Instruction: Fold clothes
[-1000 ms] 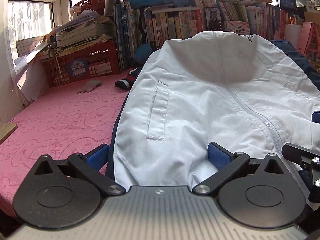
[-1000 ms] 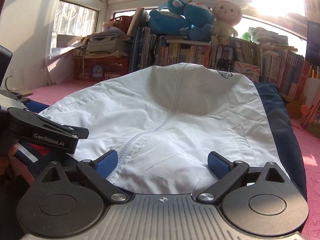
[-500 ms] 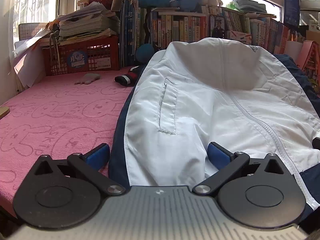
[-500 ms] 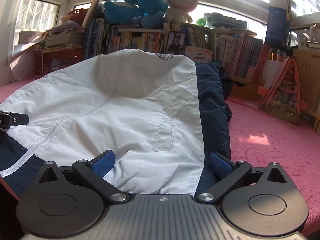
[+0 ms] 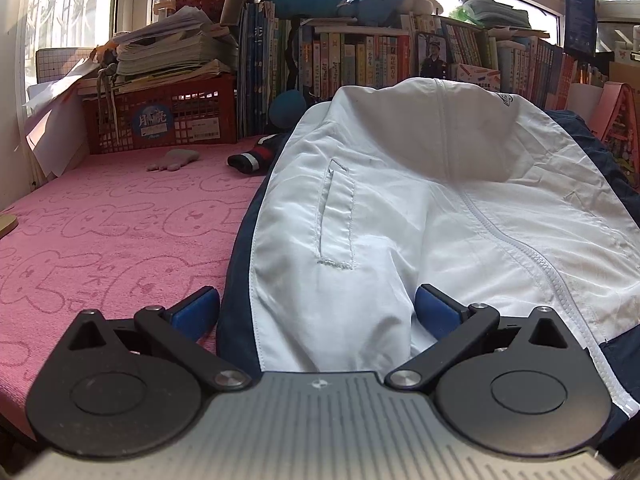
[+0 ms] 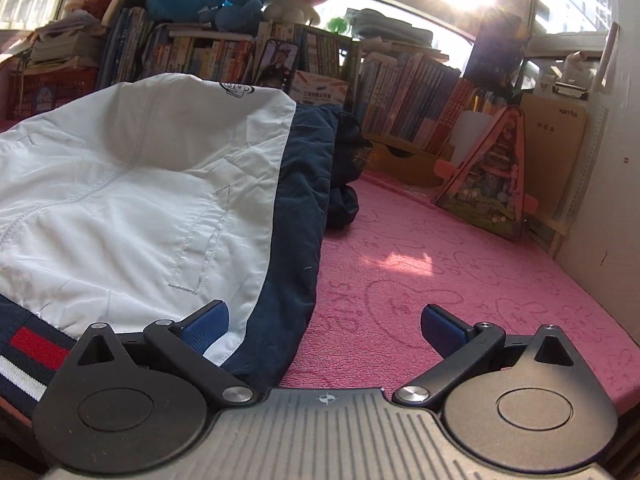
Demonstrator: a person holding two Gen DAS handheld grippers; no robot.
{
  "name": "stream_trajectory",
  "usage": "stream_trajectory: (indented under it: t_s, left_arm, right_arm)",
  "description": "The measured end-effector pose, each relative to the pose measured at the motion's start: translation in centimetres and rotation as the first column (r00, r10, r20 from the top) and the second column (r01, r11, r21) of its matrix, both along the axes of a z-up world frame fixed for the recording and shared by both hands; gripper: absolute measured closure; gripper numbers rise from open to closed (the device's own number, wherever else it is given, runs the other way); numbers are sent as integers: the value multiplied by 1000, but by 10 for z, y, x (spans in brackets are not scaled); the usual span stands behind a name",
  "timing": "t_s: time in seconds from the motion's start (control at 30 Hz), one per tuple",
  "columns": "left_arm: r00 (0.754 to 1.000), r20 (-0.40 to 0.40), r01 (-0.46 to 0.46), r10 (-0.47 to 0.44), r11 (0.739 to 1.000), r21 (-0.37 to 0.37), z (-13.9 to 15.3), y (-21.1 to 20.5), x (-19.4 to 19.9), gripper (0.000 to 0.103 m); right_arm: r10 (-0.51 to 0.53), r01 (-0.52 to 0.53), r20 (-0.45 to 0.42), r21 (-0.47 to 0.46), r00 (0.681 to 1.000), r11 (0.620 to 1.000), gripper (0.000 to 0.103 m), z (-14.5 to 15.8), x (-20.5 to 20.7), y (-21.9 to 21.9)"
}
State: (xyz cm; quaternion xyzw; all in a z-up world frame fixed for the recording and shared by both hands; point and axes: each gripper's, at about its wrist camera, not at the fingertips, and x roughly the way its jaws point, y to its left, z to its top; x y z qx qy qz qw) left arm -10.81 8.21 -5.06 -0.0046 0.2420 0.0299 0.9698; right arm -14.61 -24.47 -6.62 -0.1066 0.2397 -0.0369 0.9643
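change: we have swung both tongs apart toward the jacket's [image 5: 460, 200] outer hem corners | left gripper [image 5: 316, 308] jaws apart at its 7 o'clock corner | right gripper [image 6: 324, 324] jaws apart at 5 o'clock | jacket flat on pink cover [image 6: 460, 280], nothing gripped; corner pinch looks next

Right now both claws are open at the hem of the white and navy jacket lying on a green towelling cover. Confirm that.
Not quite: the towelling cover is pink, as both wrist views show. The rest stands: left claw and right claw are open at the white and navy jacket hem.
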Motion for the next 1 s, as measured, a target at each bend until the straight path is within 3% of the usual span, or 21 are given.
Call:
stream_trajectory:
  t_s: [0.1,0.17,0.27,0.43,0.53,0.63,0.7,0.77,0.9,0.97,1.0]
  left_arm:
    - [1000,-15,4,-4,1000,-3,2,1,2,0]
    - [999,-33,19,-20,1000,-8,4,2,2,0]
    - [996,-65,56,-59,998,-39,12,7,1,0]
    - [991,53,127,-122,986,-109,50,27,-9,0]
    - [993,101,72,-57,987,-144,73,51,5,0]
    - [993,103,-30,53,976,-214,83,84,40,0]
    - [990,85,-83,110,958,-276,83,108,68,0]
    - [991,38,-108,132,918,-381,80,126,101,1]
    - [991,-55,-128,119,789,-601,59,149,158,4]
    - [986,-103,-167,131,753,-637,51,152,184,4]
    - [983,-120,-186,142,748,-637,49,152,194,4]
  right_arm:
    - [2,-1,42,-42,999,999,2,15,0,0]
    - [52,-45,92,-78,994,996,2,30,0,6]
    - [154,-147,136,-60,979,987,2,60,12,20]
    - [322,-348,170,152,931,925,0,85,54,46]
    - [394,-413,124,303,911,859,0,78,96,65]
    - [390,-384,51,331,919,862,0,53,127,86]
    - [382,-365,12,321,924,874,0,37,137,97]
    - [383,-354,-39,305,923,884,2,29,142,105]
    - [378,-344,-50,318,924,883,1,25,143,103]
    - [368,-322,-81,337,926,885,1,22,148,100]
    - [364,-311,-97,348,926,884,1,21,151,99]
